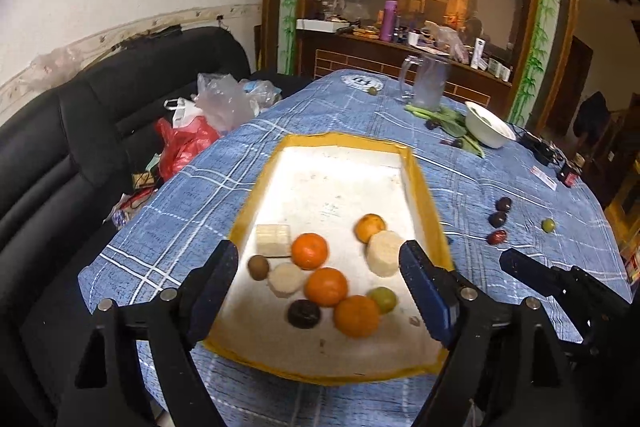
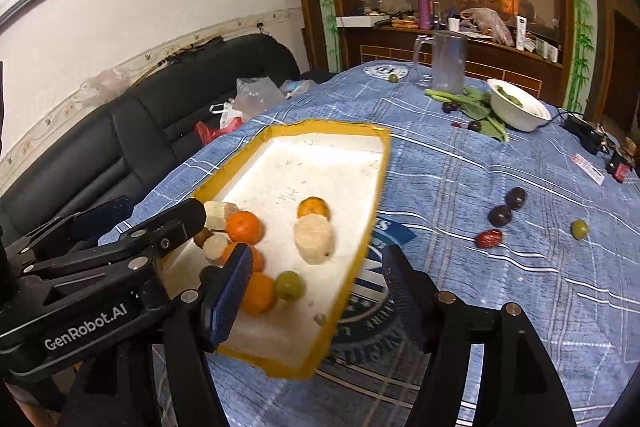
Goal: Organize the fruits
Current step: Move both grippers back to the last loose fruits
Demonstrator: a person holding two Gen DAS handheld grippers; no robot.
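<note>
Left gripper (image 1: 320, 291): jaws spread wide, holding nothing, poised over the near end of the tray.
Right gripper (image 2: 316, 283): released and empty, its fingers straddling the tray's right rim and the tablecloth beside it.
Tray (image 1: 424, 195): shallow, white inside with a yellow rim, lying on the blue plaid tablecloth (image 1: 500, 179).
Fruit in the tray: four oranges, one nearest (image 1: 357, 315), two mid-cluster (image 1: 326, 287) (image 1: 309, 251) and one farther right (image 1: 371, 227); a green fruit (image 1: 383, 299) touching the nearest orange; a dark round fruit (image 1: 304, 313); a brown kiwi-like fruit (image 1: 258, 267).
Pale pieces in the tray: three cream chunks among the oranges, the biggest (image 1: 385, 253) just below the far orange; what they are I cannot tell.
Loose fruit right of the tray: a red date (image 2: 489, 238), two dark plums (image 2: 501, 215) (image 2: 516, 197), and a small green fruit (image 2: 580, 229) farther right.
Far end: a white bowl (image 2: 520, 109) on leafy greens (image 2: 478, 107), with a clear glass mug (image 2: 446, 65) behind.
</note>
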